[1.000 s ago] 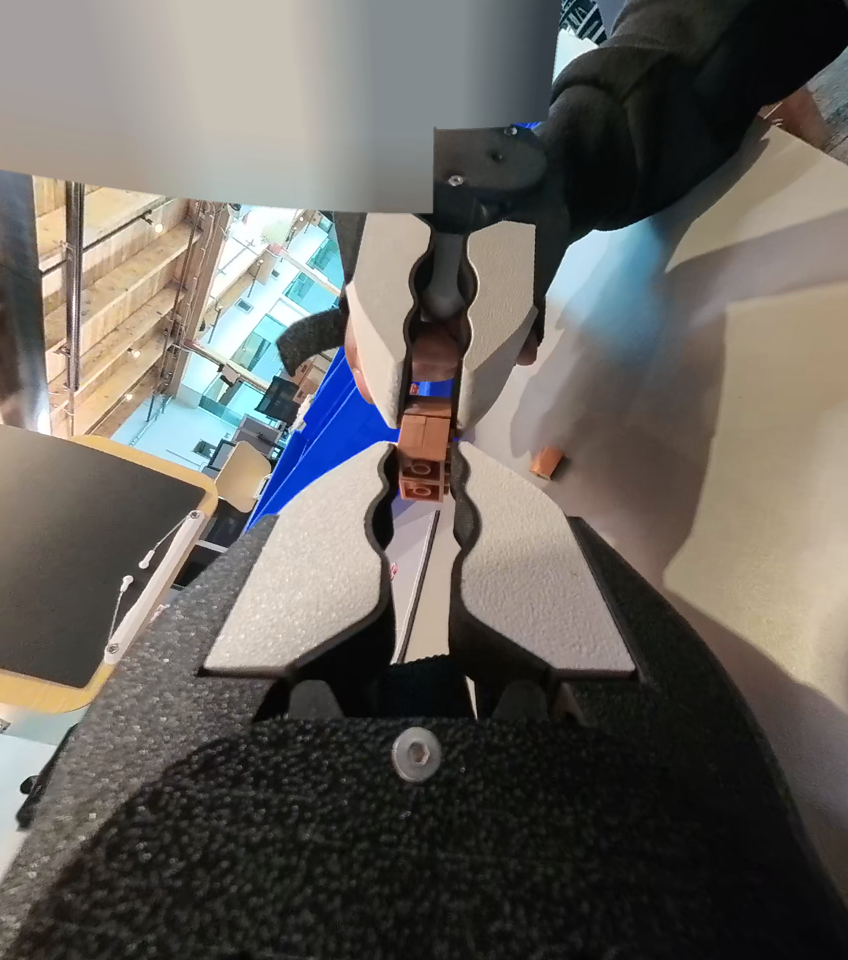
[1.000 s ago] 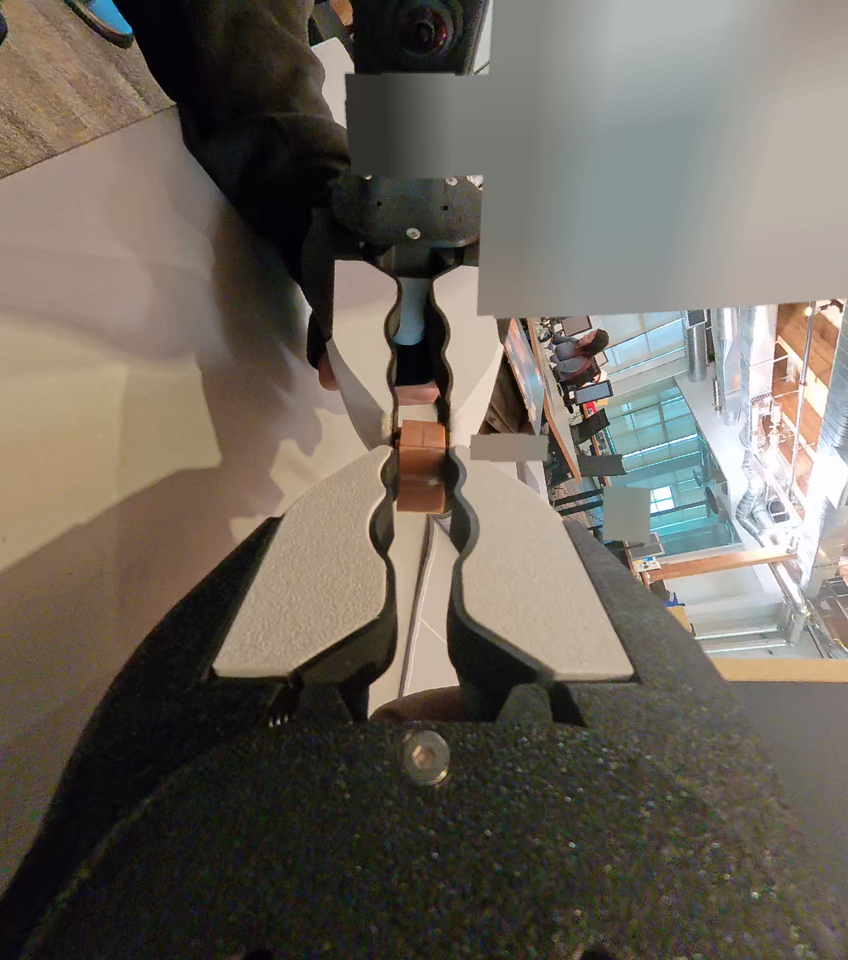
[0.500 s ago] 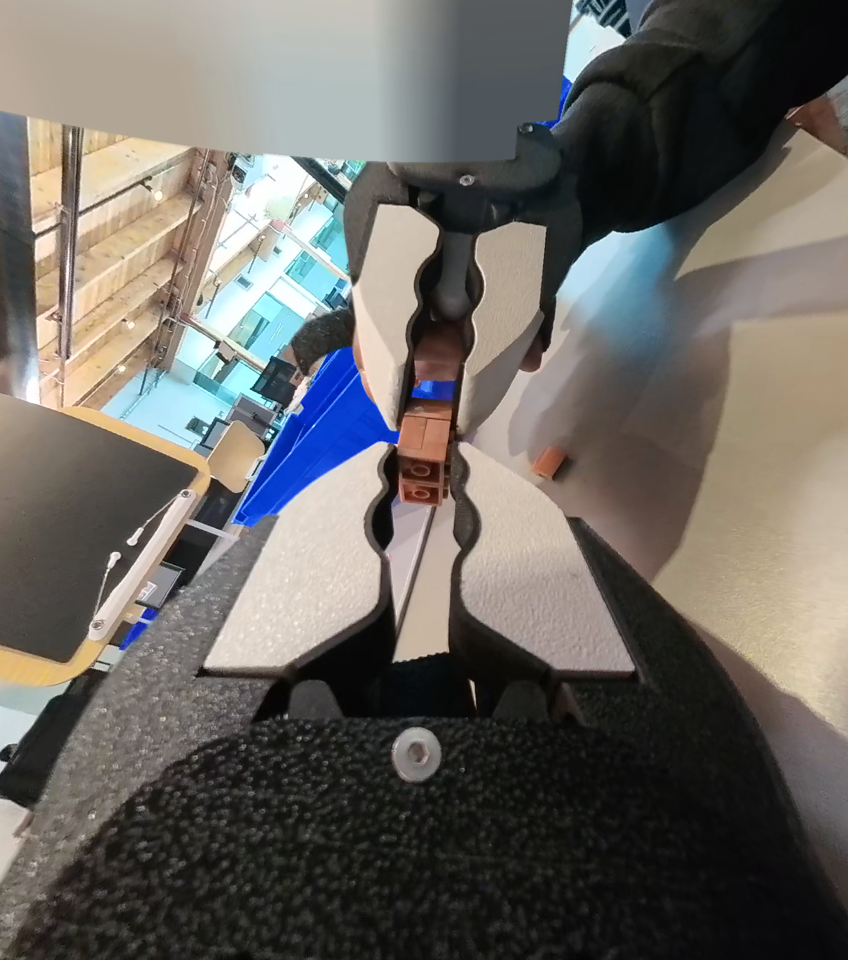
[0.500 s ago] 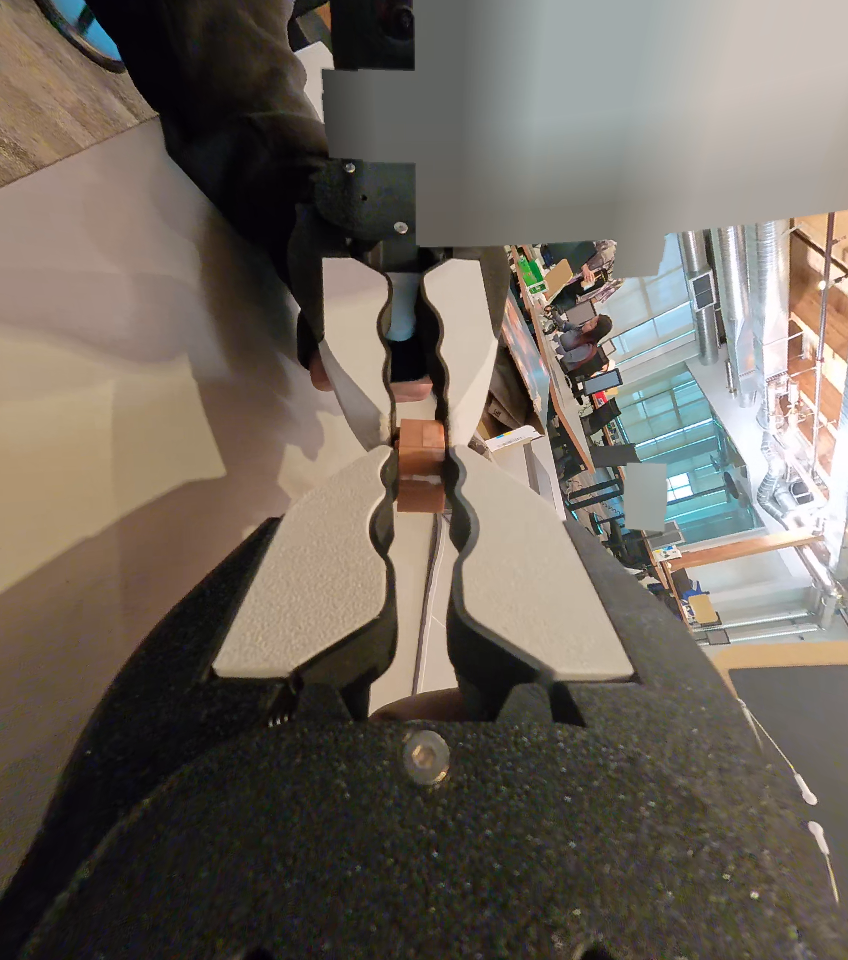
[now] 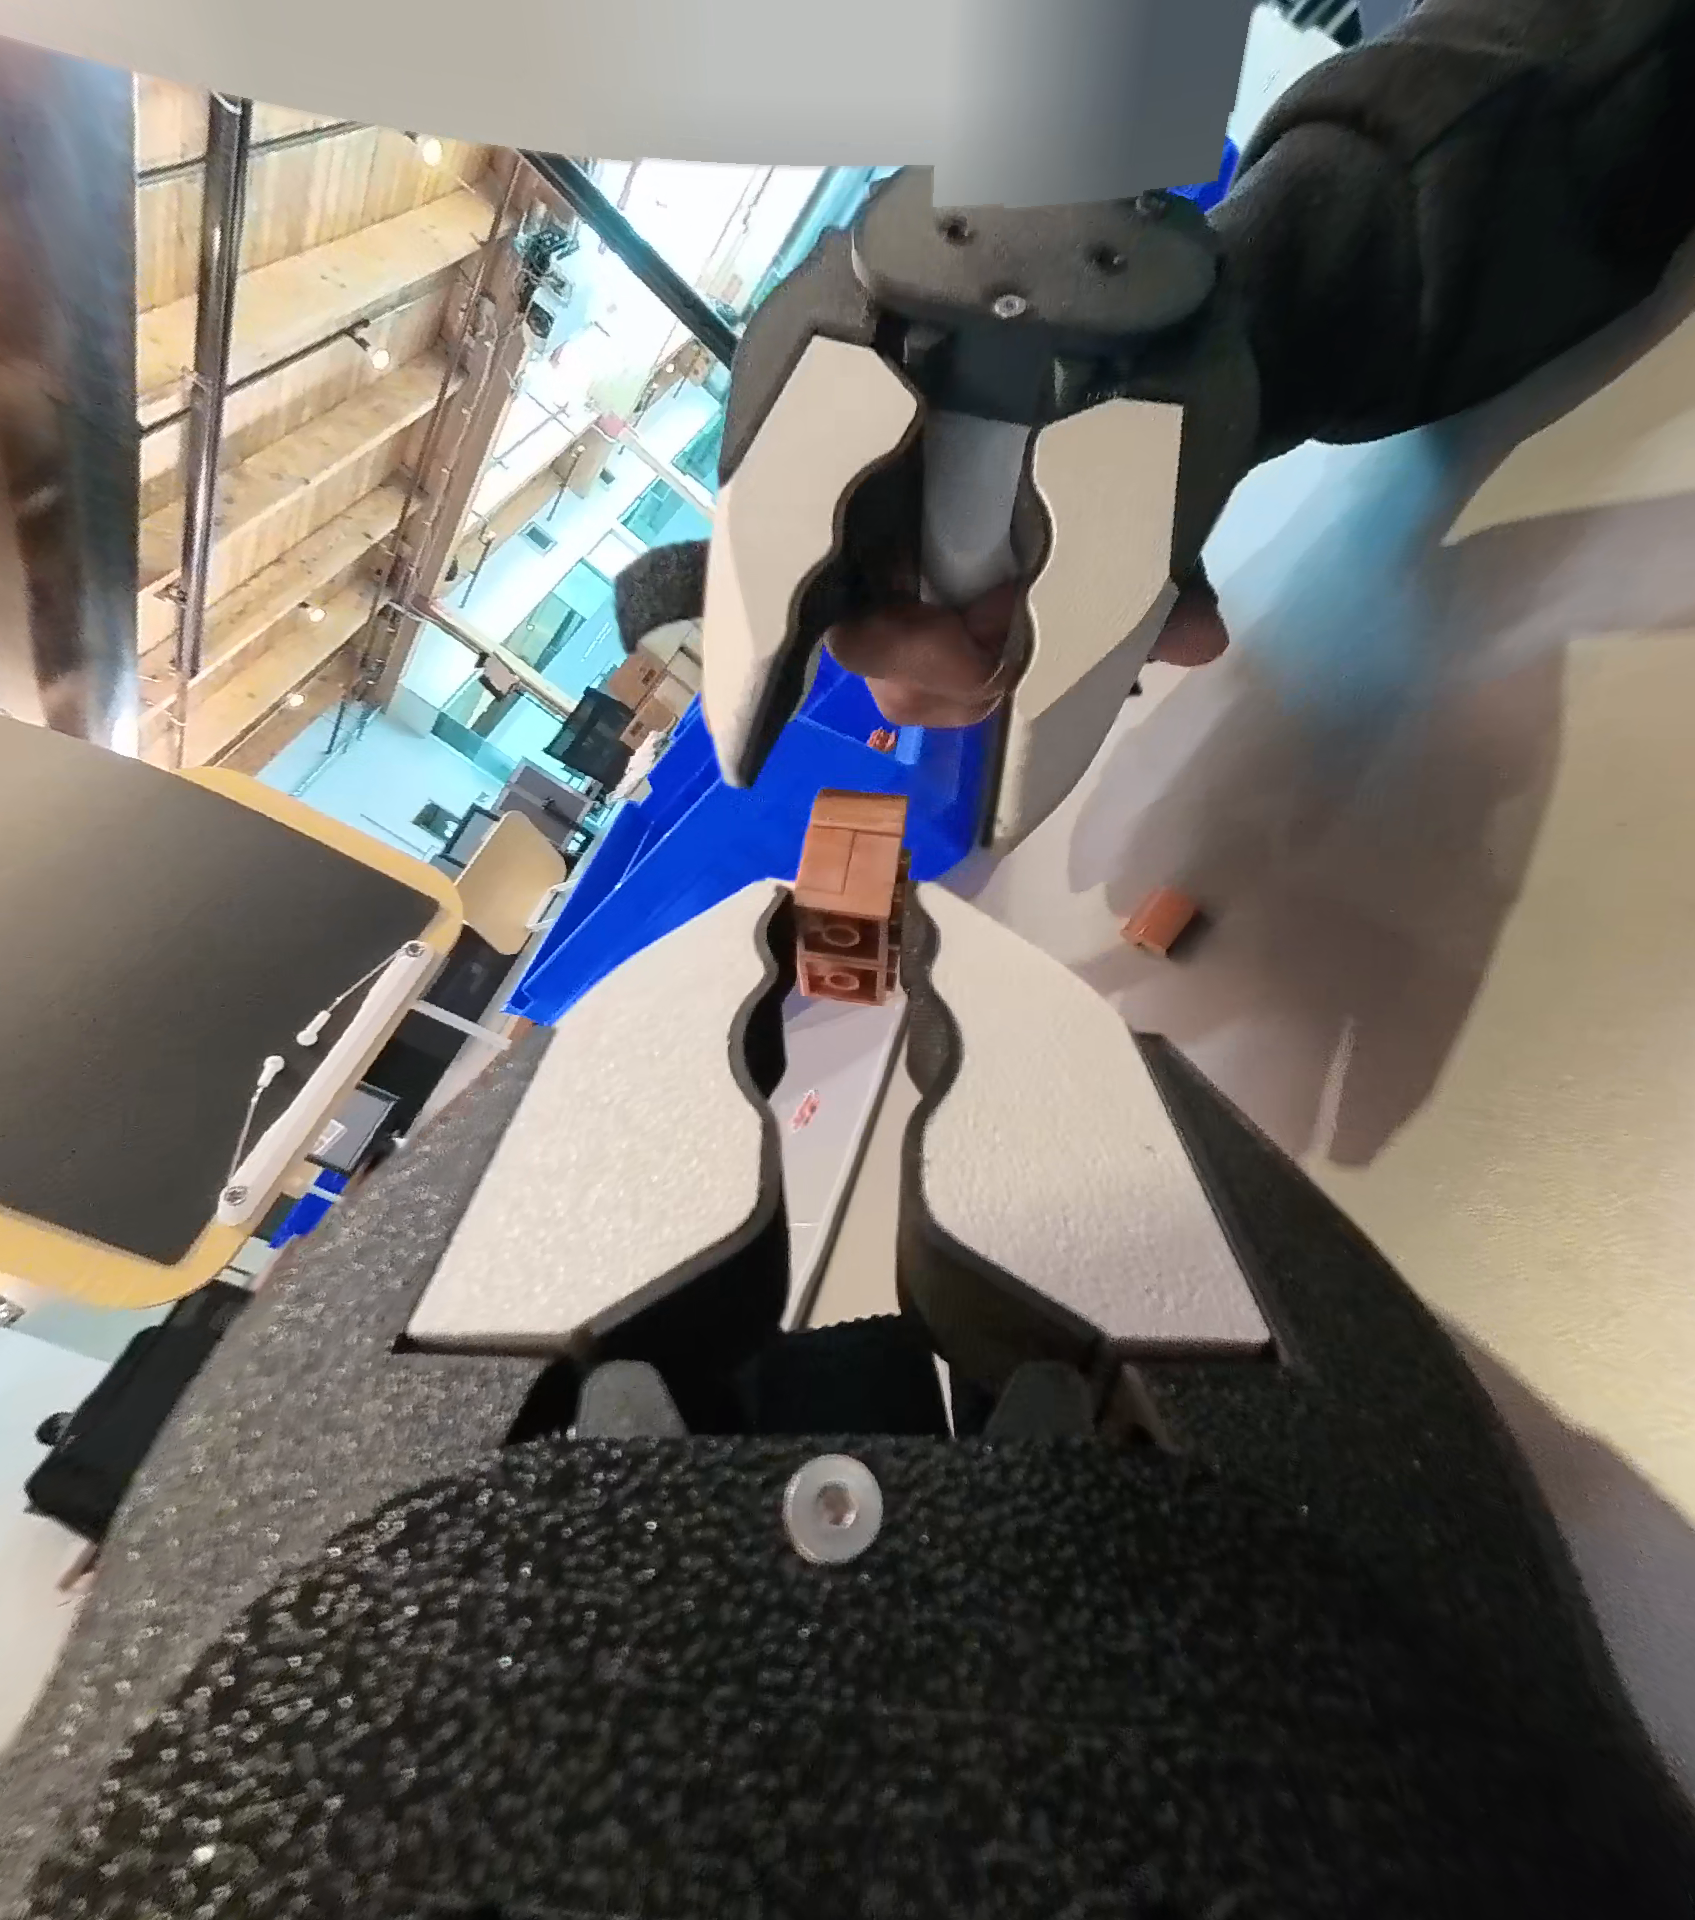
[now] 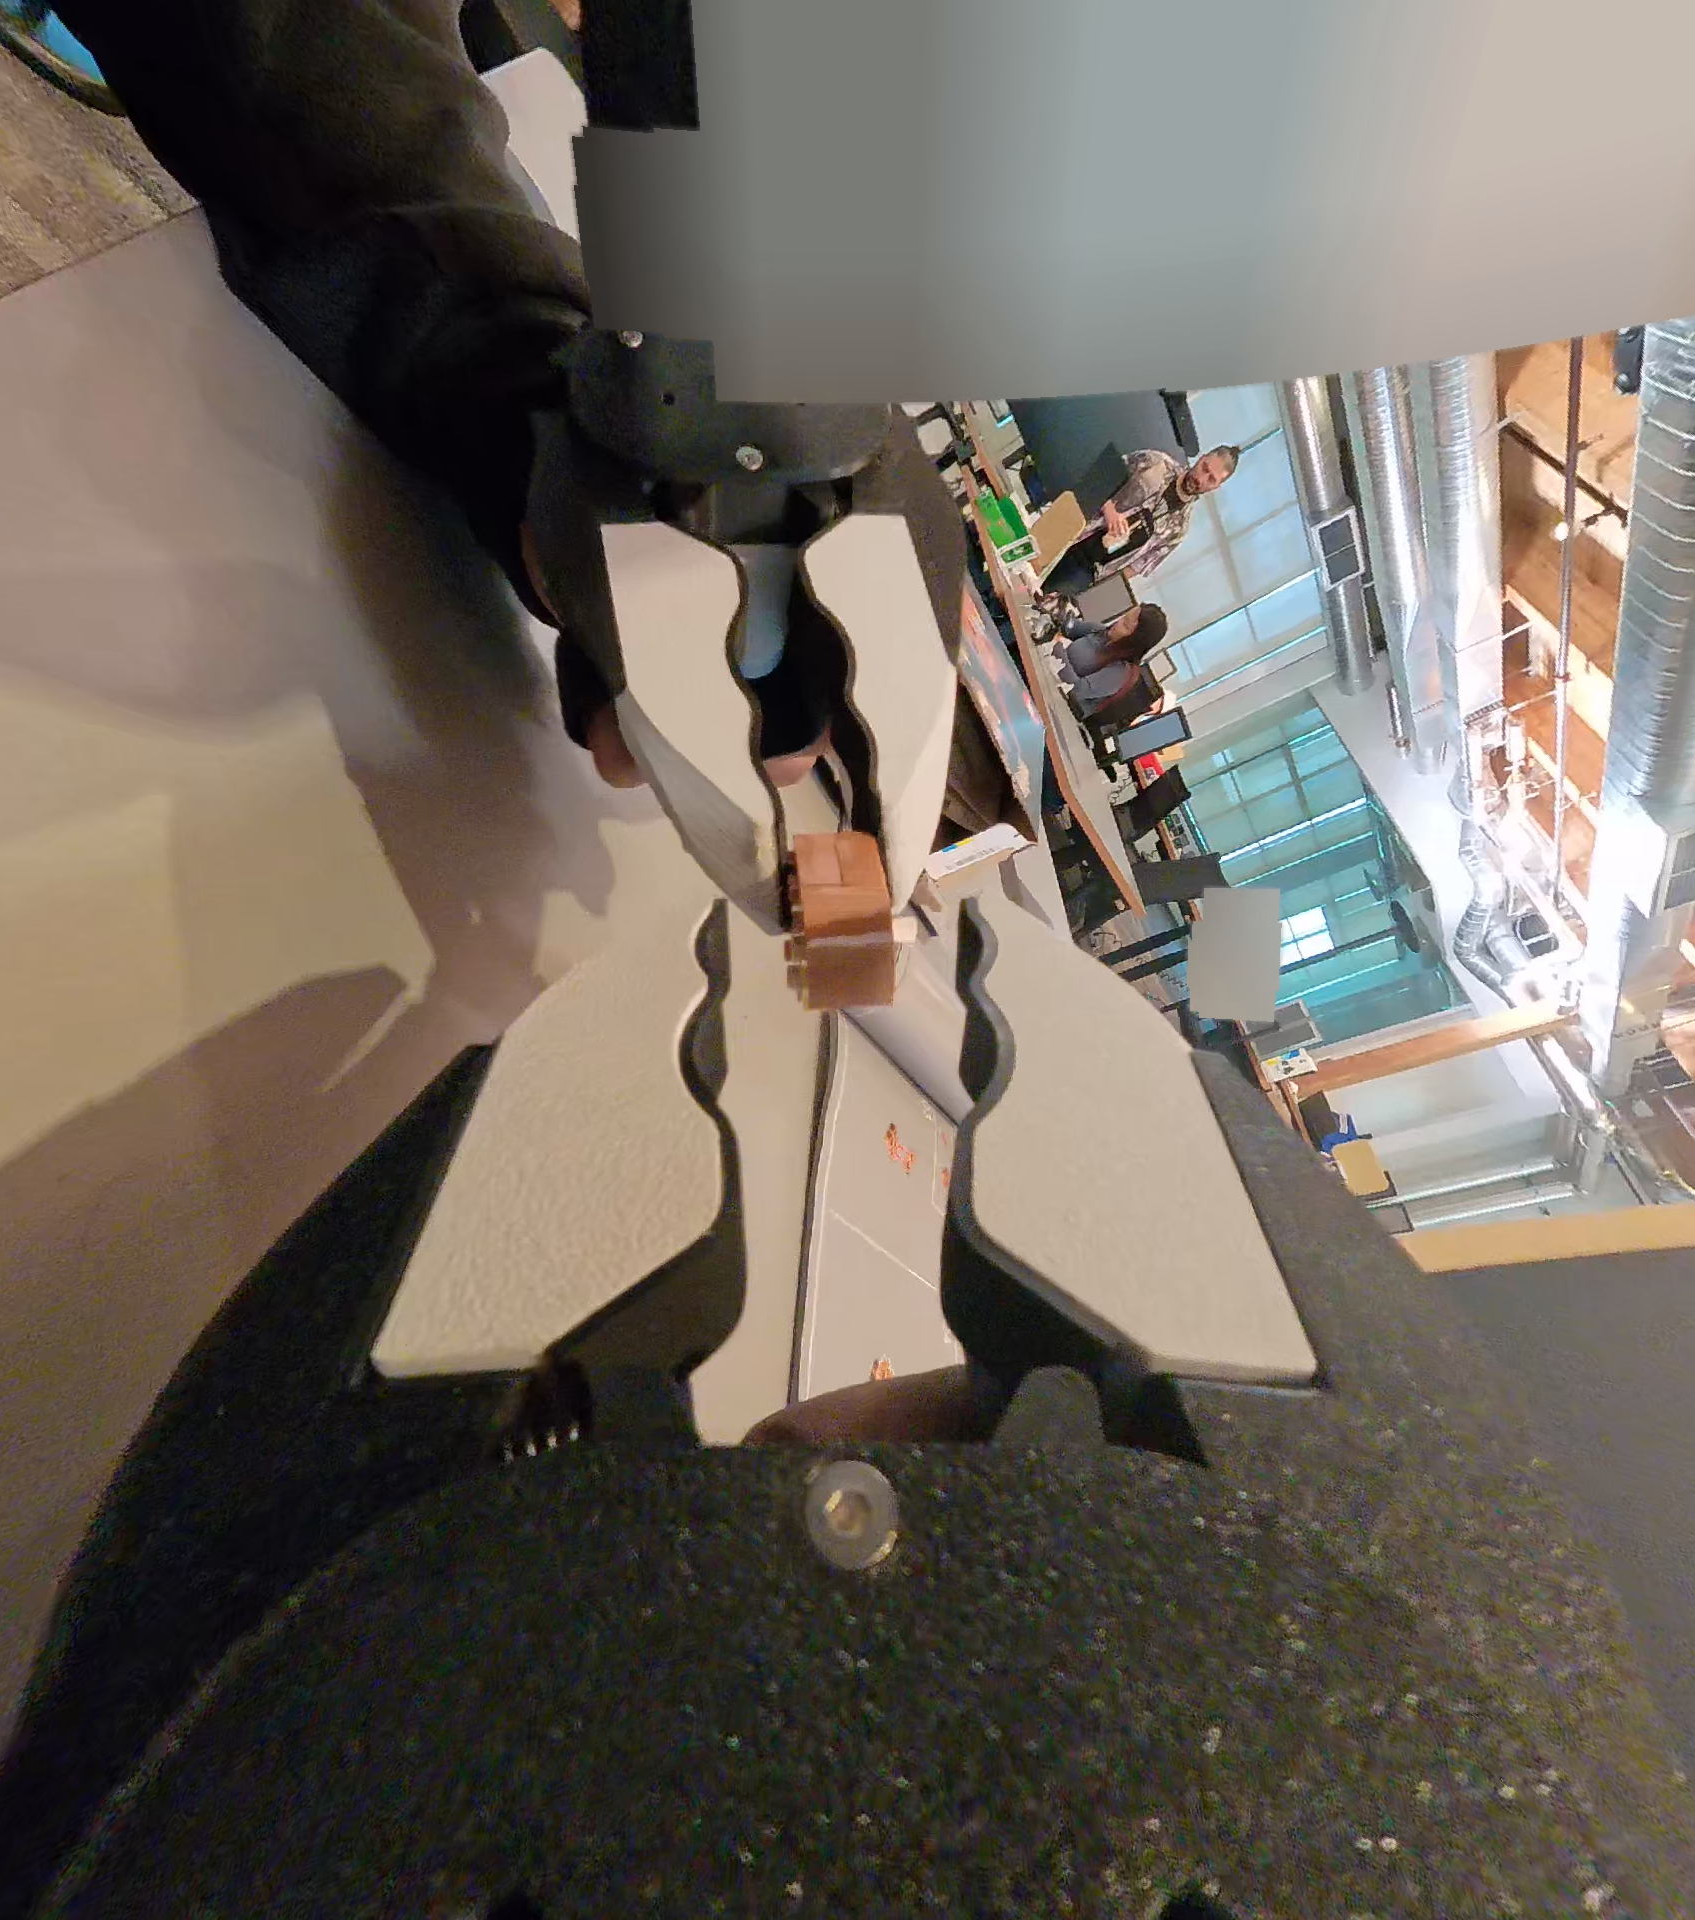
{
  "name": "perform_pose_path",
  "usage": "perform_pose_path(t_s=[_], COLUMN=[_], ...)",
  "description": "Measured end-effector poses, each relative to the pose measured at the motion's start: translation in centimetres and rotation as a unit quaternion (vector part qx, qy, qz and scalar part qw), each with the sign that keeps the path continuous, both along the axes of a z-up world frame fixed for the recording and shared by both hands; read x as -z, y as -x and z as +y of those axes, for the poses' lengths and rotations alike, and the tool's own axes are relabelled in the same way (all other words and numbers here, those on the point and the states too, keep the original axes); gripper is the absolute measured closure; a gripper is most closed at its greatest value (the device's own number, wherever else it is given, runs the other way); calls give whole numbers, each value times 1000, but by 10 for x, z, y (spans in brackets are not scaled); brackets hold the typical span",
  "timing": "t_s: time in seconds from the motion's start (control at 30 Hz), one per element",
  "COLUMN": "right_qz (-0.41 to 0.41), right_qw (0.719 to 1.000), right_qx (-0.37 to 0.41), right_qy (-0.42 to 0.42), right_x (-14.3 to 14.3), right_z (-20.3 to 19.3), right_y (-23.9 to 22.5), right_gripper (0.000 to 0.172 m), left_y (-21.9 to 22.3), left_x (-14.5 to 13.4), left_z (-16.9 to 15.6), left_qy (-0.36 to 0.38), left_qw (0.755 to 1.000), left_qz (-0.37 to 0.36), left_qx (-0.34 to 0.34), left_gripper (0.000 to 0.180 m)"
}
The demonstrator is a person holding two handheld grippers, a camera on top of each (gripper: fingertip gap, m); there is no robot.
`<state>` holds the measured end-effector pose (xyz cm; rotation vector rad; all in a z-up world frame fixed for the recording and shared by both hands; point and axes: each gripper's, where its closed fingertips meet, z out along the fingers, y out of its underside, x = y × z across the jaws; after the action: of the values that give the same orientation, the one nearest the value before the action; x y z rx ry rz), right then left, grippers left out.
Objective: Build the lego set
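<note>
While the left gripper (image 5: 841,914) clamps the brown brick stack (image 5: 848,894) mid-frame, the right gripper (image 6: 838,935) gapes around it, pads clear.

Brown toy-brick stack (image 5: 848,914)
Several joined bricks, studs sideways, clamped between the left gripper's fingertips (image 5: 936,935), raised above the table.
</note>
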<state>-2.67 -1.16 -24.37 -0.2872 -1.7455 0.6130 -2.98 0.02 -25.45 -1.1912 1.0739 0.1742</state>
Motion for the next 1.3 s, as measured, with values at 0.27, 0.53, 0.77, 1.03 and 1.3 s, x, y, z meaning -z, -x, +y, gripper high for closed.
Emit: perform_pose_path(t_s=[0.27, 0.53, 0.77, 1.03, 1.3], right_qz=[9, 13, -6, -12, -14], right_qw=[999, 998, 996, 995, 996], right_qx=[23, 24, 48, 52, 51], right_qy=[-32, -52, -78, -81, -74], right_x=[3, 6, 11, 12, 12], right_z=[13, 11, 14, 13, 12], right_y=[-1, 0, 1, 1, 1], right_gripper=[146, 156, 156, 156, 157], left_y=[2, 0, 0, -2, -3], left_x=[-2, 0, 3, 2, 1], left_z=[-1, -2, -1, -2, -3], left_qy=[-43, -37, -32, -41, -49], left_qw=[998, 998, 997, 997, 996], left_qz=[41, 46, 62, 67, 67], left_qx=[-18, -14, -29, -28, -24], left_gripper=[162, 162, 162, 162, 162])
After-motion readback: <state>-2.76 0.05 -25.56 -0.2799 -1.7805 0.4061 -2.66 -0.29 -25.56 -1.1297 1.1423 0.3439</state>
